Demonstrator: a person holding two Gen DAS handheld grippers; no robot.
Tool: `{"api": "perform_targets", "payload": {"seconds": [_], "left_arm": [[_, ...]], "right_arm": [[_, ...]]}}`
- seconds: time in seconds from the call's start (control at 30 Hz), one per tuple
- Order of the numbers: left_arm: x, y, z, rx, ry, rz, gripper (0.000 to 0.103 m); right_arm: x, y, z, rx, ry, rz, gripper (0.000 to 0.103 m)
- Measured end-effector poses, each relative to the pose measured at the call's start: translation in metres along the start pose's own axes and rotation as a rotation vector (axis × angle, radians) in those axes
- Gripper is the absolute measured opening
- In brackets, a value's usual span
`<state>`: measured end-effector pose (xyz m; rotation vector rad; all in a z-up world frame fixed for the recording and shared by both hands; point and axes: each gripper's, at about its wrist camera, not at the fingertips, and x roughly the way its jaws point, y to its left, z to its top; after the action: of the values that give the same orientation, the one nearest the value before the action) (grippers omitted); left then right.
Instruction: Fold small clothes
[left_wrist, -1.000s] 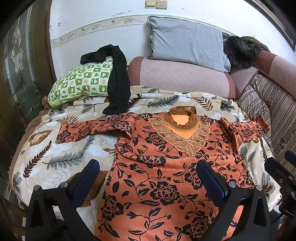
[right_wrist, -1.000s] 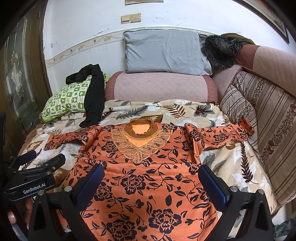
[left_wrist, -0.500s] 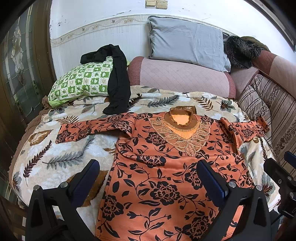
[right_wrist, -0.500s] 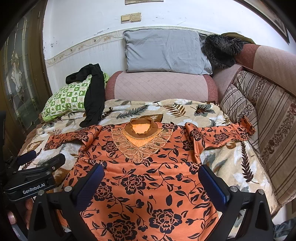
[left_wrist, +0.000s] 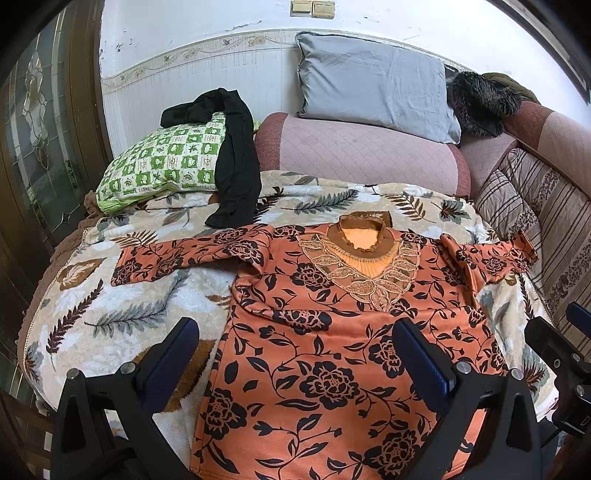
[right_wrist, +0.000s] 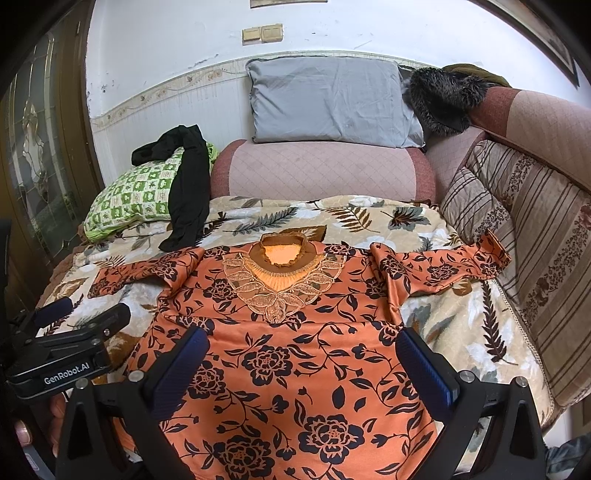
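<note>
An orange top with black flowers and a lace collar (left_wrist: 332, 332) is lying flat and face up on the leaf-print blanket (left_wrist: 140, 306) that is covering the sofa seat. Its bottom hem is hanging near the front edge of the seat, and its collar is pointing toward the back edge. One sleeve (left_wrist: 192, 254) is reaching toward the left edge, and the other sleeve (right_wrist: 443, 266) is reaching toward the right edge, where its cuff is touching a striped cushion (right_wrist: 535, 229)

The left gripper (left_wrist: 295, 354) is hovering over the lower left part of the top with its jaws spread wide and nothing in them. The right gripper (right_wrist: 306, 362) is hovering over the lower middle of the top, also spread wide and holding nothing. No fold looks started yet

Some things could go wrong. The blanket is soft and fluffy, so a finger going too deep could be pinching the blanket along with the top and dragging it up. The top looks smooth and slippery, so a thin pinch could be sliding off. The cloth near the left armpit is already bunching, so a fold could come out crooked. A black garment (left_wrist: 232, 158) is hanging off a green checked pillow (left_wrist: 166, 162) just beside the left sleeve, and it could get caught. The hem could also slip off the front edge
</note>
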<state>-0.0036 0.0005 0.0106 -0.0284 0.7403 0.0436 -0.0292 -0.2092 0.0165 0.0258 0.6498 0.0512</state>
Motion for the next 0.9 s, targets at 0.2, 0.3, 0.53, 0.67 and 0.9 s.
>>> {"api": "perform_targets", "payload": {"seconds": [0.2, 0.3, 0.53, 0.67, 0.9], "left_arm": [[0.000, 0.000, 0.000, -0.001, 0.000, 0.000, 0.103], [0.000, 0.000, 0.000, 0.000, 0.000, 0.000, 0.103], [0.000, 0.000, 0.000, 0.000, 0.001, 0.000, 0.103], [0.000, 0.003, 0.001, -0.004, 0.008, 0.003, 0.103], [0.057, 0.043, -0.017, -0.064, 0.143, 0.096, 0.103]], "right_arm": [[0.000, 0.000, 0.000, 0.001, 0.001, 0.000, 0.103], [0.000, 0.000, 0.000, 0.001, 0.001, -0.001, 0.103], [0.001, -0.001, 0.000, 0.000, 0.001, 0.000, 0.103], [0.003, -0.003, -0.001, 0.006, 0.006, 0.010, 0.103], [0.042, -0.102, -0.023, 0.293, 0.099, 0.128, 0.103]]}}
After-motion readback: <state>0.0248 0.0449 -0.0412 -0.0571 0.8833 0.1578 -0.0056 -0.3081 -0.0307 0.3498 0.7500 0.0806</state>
